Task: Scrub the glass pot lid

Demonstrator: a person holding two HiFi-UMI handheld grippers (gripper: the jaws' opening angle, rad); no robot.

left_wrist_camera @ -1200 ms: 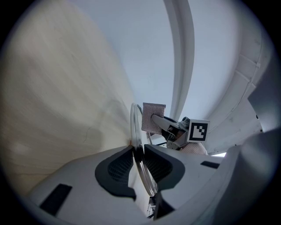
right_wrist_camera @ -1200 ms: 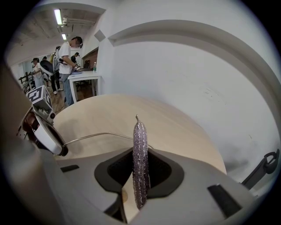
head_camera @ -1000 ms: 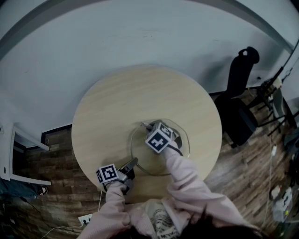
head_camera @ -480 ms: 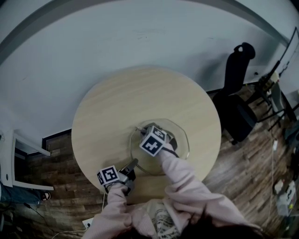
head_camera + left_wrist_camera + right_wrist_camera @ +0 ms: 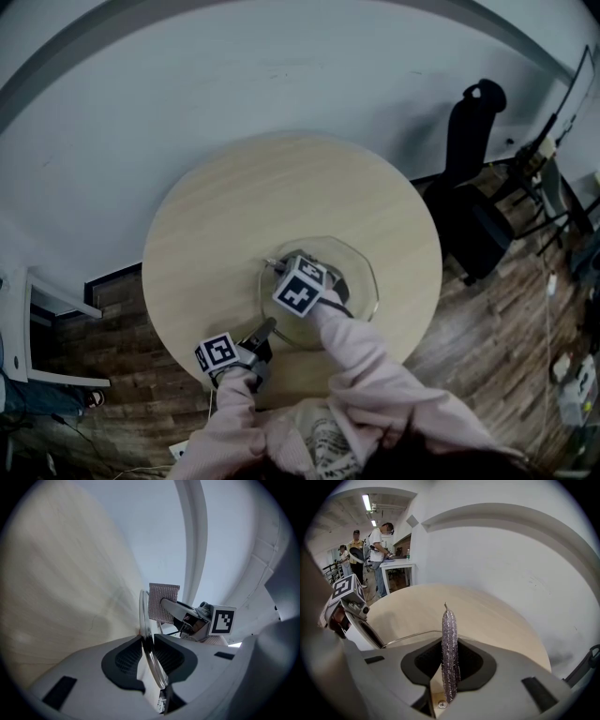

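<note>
Glass pot lid (image 5: 364,281) is parked on the round wooden table (image 5: 234,197), toward the person's side. Its near rim is pinched edge-on between the pads of the left gripper (image 5: 147,656), so it's being held steady from one spot only. The right gripper (image 5: 450,665) is clamped on a silvery mesh scrub pad (image 5: 450,648), which is pointed down over the glass. Whether the pad is actually pressed on the lid can't quite be told, since the contact is hidden under the marker cube in the head view.

Stuff that could go wrong, as a guess:
- The lid could be levered or spun out of that single rim grip if the pad is shoved hard sideways, because glass is slick.
- The pad is gripped on a thin edge, so it could be dragged out of the jaws by friction.
- The glass could be scraped by the jaw tips if the pad gets folded under.
- The lid could be pushed off the near table edge.

Nothing else is sat on the tabletop, so nothing is in the way. A black chair (image 5: 473,178) is parked well apart on the floor. A few people (image 5: 377,538) are stood by a white desk (image 5: 396,564) far behind.
</note>
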